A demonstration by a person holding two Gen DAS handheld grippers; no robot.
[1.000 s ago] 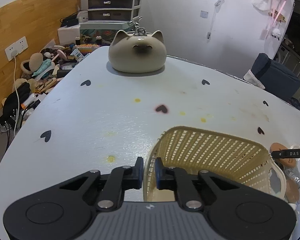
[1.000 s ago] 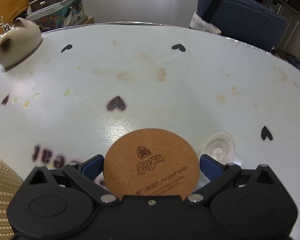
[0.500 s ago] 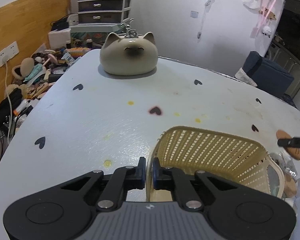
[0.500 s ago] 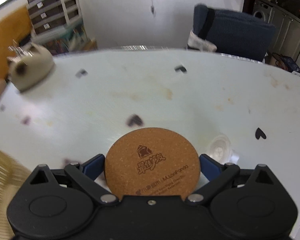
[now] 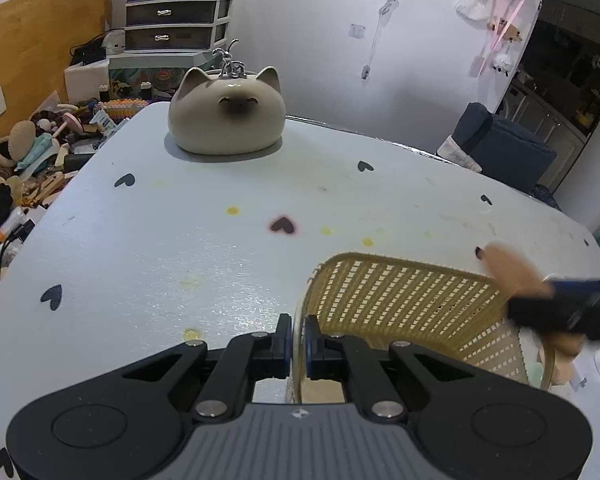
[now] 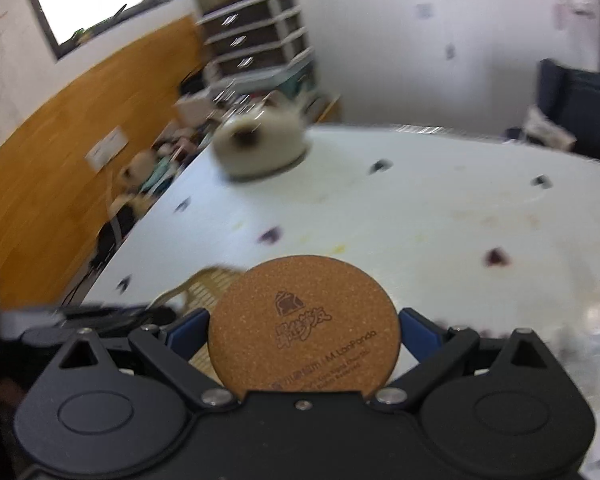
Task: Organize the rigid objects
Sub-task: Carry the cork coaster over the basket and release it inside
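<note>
Within the last second the right gripper [image 6: 303, 330], its fingers clamped on the one round cork coaster [image 6: 303, 320], had swung up from the table to the far corner of the single tan woven plastic basket [image 5: 400, 300]. Release into the basket looked near. The left gripper [image 5: 296, 344] stayed nearly shut, pinching the basket's near rim, with one cream ceramic cat-shaped pot [image 5: 225, 114] far beyond the basket.

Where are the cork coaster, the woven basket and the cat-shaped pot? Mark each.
cork coaster [image 6: 304, 324]: right wrist view, middle of its printed face.
woven basket [image 5: 404, 300]: left wrist view, far lattice wall.
cat-shaped pot [image 5: 226, 118]: left wrist view, front of its body.
</note>
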